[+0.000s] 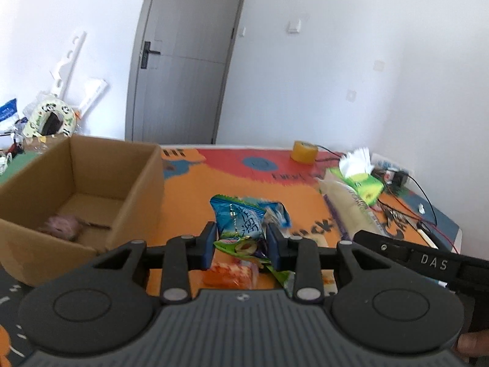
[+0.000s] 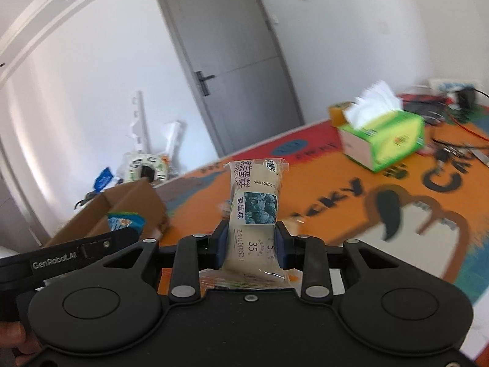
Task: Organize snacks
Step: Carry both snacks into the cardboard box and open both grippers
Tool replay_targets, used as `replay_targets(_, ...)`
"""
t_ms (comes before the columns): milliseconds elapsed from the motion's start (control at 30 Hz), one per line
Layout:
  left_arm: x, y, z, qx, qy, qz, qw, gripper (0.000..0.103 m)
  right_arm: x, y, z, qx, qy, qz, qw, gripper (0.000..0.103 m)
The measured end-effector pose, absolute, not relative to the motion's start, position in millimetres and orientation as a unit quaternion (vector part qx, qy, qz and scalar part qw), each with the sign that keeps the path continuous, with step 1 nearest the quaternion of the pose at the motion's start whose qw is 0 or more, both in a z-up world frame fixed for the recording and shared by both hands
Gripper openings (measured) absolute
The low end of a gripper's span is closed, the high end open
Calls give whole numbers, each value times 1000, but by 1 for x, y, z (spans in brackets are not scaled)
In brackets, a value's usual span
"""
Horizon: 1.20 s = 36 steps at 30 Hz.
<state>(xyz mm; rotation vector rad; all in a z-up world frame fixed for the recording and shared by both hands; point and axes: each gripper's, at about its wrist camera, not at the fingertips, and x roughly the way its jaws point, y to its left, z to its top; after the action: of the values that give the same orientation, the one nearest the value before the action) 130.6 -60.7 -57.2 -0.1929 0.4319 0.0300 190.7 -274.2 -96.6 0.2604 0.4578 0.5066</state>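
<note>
Snacks in transit: left gripper point(image 1: 240, 238) pinches blue packet point(image 1: 241, 214), right gripper point(image 2: 251, 244) clamps cake pack point(image 2: 255, 202); slick wrappers could slip short of the cardboard box point(image 1: 128, 189).

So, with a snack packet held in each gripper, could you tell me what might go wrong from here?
The left gripper pinches the blue packet only at its lower end, so it could slip out. The right gripper holds the tall cake packet low too; it might tip. Both heading for the cardboard box could collide.
</note>
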Motion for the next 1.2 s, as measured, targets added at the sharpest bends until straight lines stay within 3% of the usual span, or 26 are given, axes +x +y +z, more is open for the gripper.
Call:
replay_targets(733,132,20,-31,-116,160,90,976,34,202,-172,-63,118,203,336,912,32)
replay_targets(1200,141,69,-35,-139,176,128,966,36,214,-123,-58,112,216,360,901,32)
